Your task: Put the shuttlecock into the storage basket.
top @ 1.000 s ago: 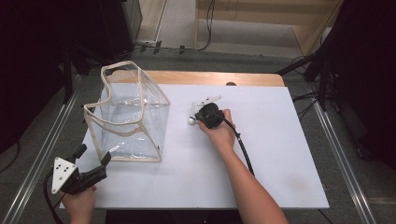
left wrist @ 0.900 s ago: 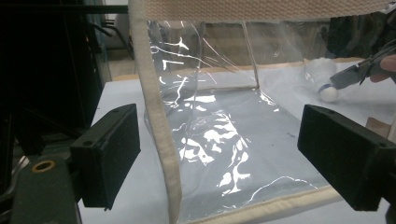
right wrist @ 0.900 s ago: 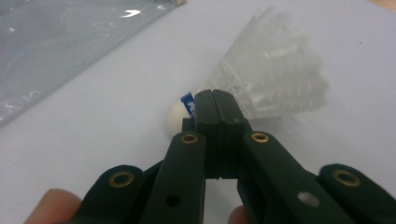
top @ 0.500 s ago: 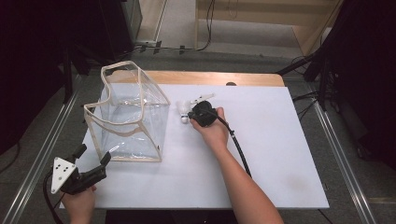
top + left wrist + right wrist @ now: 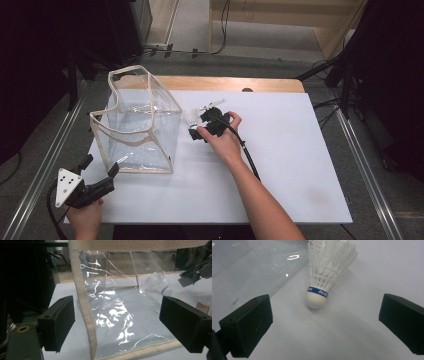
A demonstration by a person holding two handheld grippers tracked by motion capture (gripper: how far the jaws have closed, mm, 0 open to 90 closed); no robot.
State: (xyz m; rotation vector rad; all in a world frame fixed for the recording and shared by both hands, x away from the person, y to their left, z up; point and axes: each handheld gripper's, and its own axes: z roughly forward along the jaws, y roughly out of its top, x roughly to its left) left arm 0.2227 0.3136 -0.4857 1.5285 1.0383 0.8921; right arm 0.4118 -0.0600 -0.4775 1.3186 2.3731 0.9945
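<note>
High view has my right gripper (image 5: 192, 127) near the middle of the white bench (image 5: 300, 165), just right of the clear bag (image 5: 137, 125). Its jaws have just been opening and now stand spread wide, gripping nothing. The shuttlecock (image 5: 190, 118) lies on the bench by that gripper's tips, close to the bag's right wall. Right gripper view looks straight at the shuttlecock (image 5: 325, 272): it lies free on the white surface, its rounded cork end with a blue band toward the camera and its white skirt away, ahead of the two black pads and touching neither. The bag's clear wall (image 5: 257, 262) shows at the left of that view, near the skirt; I cannot tell whether they touch. My left gripper (image 5: 100, 172) sits at the near left corner of the bench, just in front of the bag's near bottom edge, jaws spread and holding nothing. Left gripper view looks through the bag (image 5: 117, 312), with its cream trim (image 5: 83, 305) standing up between the open pads, and the shuttlecock (image 5: 160, 285) shows through the plastic on the far side, with the right gripper (image 5: 192, 275) beside it. The bag stands upright, mouth open at the top.
</note>
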